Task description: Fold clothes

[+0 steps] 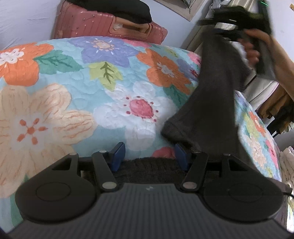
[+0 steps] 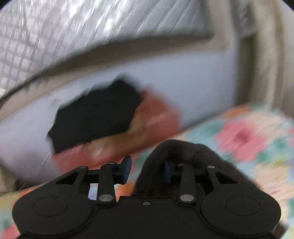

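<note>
The floral bedspread [image 1: 77, 88] fills nearly everything ahead of the left gripper [image 1: 149, 154], a big quilted spread of orange, purple and white flowers, and it shows again, badly blurred, ahead and to the right of the right gripper [image 2: 148, 170]. Beyond the far edge of the bed, straight out past the left jaws, a pink suitcase [image 1: 95, 25] lies against the pale wall with a black garment [image 1: 117, 9] piled on top; the right wrist view catches the same pair, suitcase [image 2: 156, 117] and black heap [image 2: 95, 114], up and left of its jaws, smeared by blur. Now the task piece: a dark grey garment [image 1: 211, 110] hangs in a long band from up on the right, down to the left gripper's right finger, with more grey knit bunched just behind and between the two blue pads [image 1: 117, 154]. The left jaws stand spread, and the cloth drapes over the right finger rather than being pinched. Up at the top right of the left view, a bare hand [image 1: 257, 47] grips the other tool where the band starts. On the right gripper, grey cloth [image 2: 183, 152] humps over the right finger; those jaws are apart too, left pad bare.
</note>
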A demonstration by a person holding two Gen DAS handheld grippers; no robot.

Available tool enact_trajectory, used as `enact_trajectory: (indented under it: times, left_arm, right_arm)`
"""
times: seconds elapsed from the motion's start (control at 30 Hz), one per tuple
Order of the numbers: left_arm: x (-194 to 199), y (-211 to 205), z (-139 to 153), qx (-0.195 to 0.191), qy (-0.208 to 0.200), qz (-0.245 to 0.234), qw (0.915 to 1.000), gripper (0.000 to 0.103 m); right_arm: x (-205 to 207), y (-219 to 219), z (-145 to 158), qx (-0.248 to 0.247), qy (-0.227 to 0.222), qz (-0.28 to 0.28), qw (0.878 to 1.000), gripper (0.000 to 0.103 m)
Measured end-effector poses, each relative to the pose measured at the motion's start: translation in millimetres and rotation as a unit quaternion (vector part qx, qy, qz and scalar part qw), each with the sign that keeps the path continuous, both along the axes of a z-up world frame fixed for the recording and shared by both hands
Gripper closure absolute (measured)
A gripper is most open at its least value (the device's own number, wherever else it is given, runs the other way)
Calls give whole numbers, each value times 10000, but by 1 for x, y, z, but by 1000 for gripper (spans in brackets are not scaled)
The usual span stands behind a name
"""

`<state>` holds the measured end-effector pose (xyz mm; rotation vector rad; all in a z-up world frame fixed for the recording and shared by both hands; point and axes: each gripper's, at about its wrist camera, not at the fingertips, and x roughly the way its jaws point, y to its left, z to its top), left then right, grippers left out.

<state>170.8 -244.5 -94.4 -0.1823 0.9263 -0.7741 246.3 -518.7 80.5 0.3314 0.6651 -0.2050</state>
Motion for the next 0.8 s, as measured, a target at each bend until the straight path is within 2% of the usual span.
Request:
enact_trajectory:
  times: [0.1, 0.2, 0.3, 0.37, 0.5, 0.57, 0.6, 0.7, 0.8]
  left_arm:
    - [2, 1, -2, -61, 69, 41, 9999, 44]
    - [4, 1, -3, -100, 100, 75, 9999, 43]
    - [4, 1, -4, -119, 114, 118, 9998, 42]
    - [4, -1, -4, -96, 105, 155, 9998, 42]
    - [3, -3, -4, -78, 30, 175, 9998, 41]
    - [4, -3, -4, -108, 13, 184, 9998, 41]
    - [4, -2, -5, -135, 30, 192, 9997, 41]
    - [5, 0, -7, -205, 73, 236, 9995, 41]
    - [3, -3, -7, -142, 0, 238, 9996, 41]
  right_arm:
    - [-6, -19, -16, 1012, -273, -191, 9943, 61]
    - [-35, -53, -28, 1234, -571, -721, 9881, 58]
    - [-63, -82, -30, 822, -800, -1236, 9857, 50]
    - [-73, -101, -33, 770, -678, -1544, 9827, 48]
    - [-66, -123, -52, 1381, 156, -1630, 9768, 47]
    - [-70, -120, -62, 1453, 459, -1632, 9748, 46]
    - [-76, -114, -67, 1421, 494, -1533, 9767, 45]
    - [-100, -90, -79, 924, 463, -1016, 9894, 42]
    - [-105, -73, -95, 523, 703, -576, 9945, 42]
